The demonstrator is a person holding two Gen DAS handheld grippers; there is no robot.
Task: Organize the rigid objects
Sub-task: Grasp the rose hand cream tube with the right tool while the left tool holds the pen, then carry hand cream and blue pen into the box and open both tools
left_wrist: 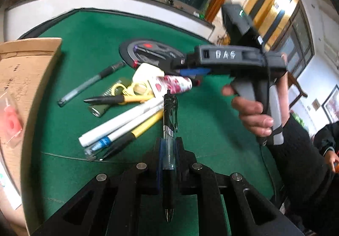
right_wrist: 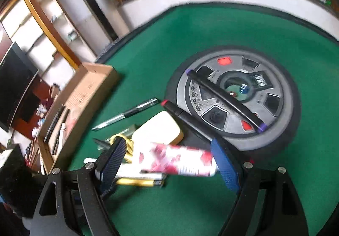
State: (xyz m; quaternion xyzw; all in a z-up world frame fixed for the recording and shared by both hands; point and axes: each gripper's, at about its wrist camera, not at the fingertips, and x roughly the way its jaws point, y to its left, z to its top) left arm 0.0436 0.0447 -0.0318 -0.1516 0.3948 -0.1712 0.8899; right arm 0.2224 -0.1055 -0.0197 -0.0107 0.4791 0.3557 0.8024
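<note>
Green felt covers the table [left_wrist: 89, 49], and the loose stationery lies in one heap near its middle. The left gripper [left_wrist: 169, 151] is clamped tight on one black click pen [left_wrist: 169, 130], which runs lengthwise between the pads with its clip end pointing away over the heap and its tip toward the camera.

The right gripper [right_wrist: 169, 164] stands wide open, its two blue pads either side of one red-and-white patterned tube [right_wrist: 180, 161] lying on the felt (blurred, so whether a pad touches it cannot be told). In the left wrist view a hand [left_wrist: 254, 117] in a dark sleeve holds that gripper's grey handle above the pile.

Counted in the left view, the heap holds one clear gel pen [left_wrist: 89, 85] lying apart on the far left, one pair of yellow-handled scissors [left_wrist: 127, 94], one olive clip-like piece [left_wrist: 98, 109], and three pens bundled side by side: two white ones [left_wrist: 118, 124] and one yellow-and-black [left_wrist: 135, 133]. One cream rounded block [right_wrist: 159, 130] sits just behind the tube.

On the round grey control hub [right_wrist: 233, 96] in the felt lies one black marker with purple ends [right_wrist: 224, 98]; a second black marker, red-capped [right_wrist: 180, 113], rests just beside the hub's rim. One open cardboard box [right_wrist: 84, 96] stands at the table's left edge, with a few things inside.
</note>
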